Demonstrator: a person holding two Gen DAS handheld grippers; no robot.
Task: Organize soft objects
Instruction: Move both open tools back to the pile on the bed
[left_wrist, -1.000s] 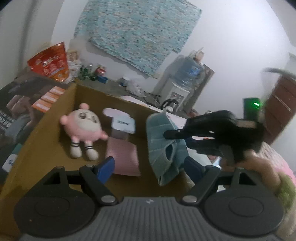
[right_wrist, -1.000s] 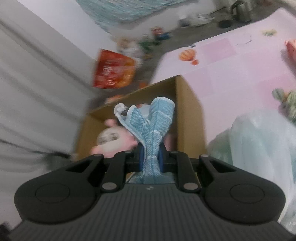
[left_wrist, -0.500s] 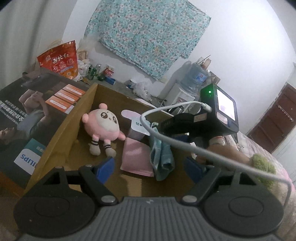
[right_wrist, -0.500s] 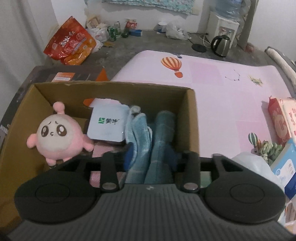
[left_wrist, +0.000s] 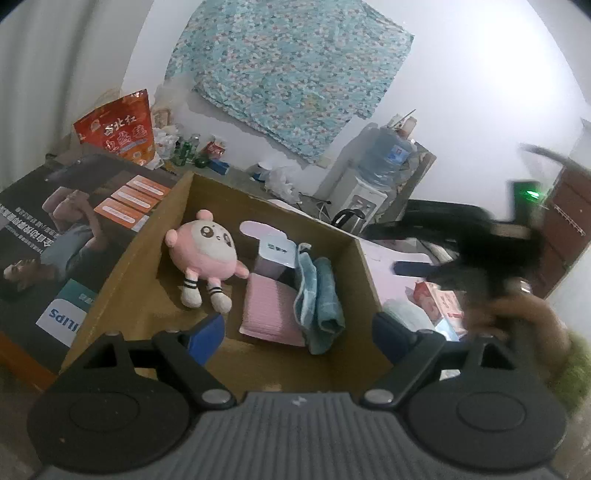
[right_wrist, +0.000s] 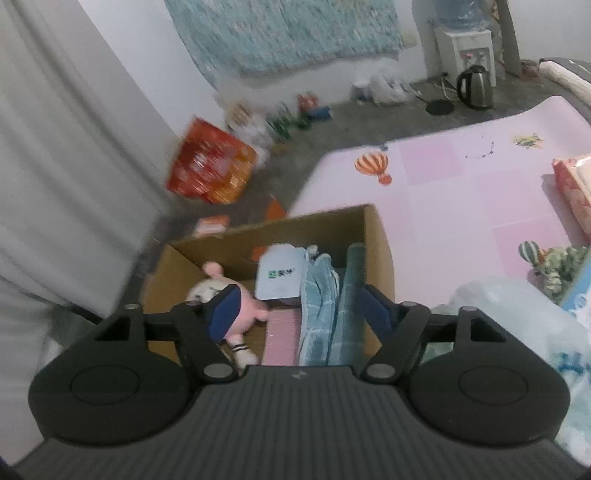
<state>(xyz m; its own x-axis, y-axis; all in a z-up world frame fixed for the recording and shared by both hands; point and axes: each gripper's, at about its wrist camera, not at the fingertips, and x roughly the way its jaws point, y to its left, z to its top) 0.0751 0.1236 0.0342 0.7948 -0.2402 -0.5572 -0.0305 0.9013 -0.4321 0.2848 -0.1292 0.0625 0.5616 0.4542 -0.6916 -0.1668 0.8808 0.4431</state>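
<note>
While both grippers are hovering over the open cardboard box (left_wrist: 369, 273), neither is holding anything. The left gripper (left_wrist: 297, 332) is sitting at the near edge of the box with its blue-padded fingers (left_wrist: 205, 338) spread wide apart, nothing between them. The right gripper (right_wrist: 299, 312) is likewise standing with its fingers well apart; seen from its own camera, the blue towel (right_wrist: 323, 310) is lying in the gap between them, but whether either pad is touching the cloth cannot be told. In the left view the right gripper is appearing as a dark, motion-blurred shape at the far right, outside the box.

The blue towel (left_wrist: 317, 295) is resting inside the box against its right wall, folded lengthwise and standing on edge. Just to its left, a pink cloth (left_wrist: 271, 310) is lying flat on the box floor, touching the towel. Behind both, a white pouch (left_wrist: 277, 253) is leaning upright near the far wall. A pink plush (left_wrist: 205, 256) is lying on its back in the left half of the box, apart from the cloths.

A printed flap (left_wrist: 62, 240) is spreading out left of the box. A pink mat (right_wrist: 461, 192) is lying to the right, carrying a red packet (right_wrist: 574, 192). A red bag (left_wrist: 118, 129), a water dispenser (left_wrist: 369, 181) and a kettle (right_wrist: 474, 86) are standing along the far wall, under a hanging patterned cloth (left_wrist: 291, 70).
</note>
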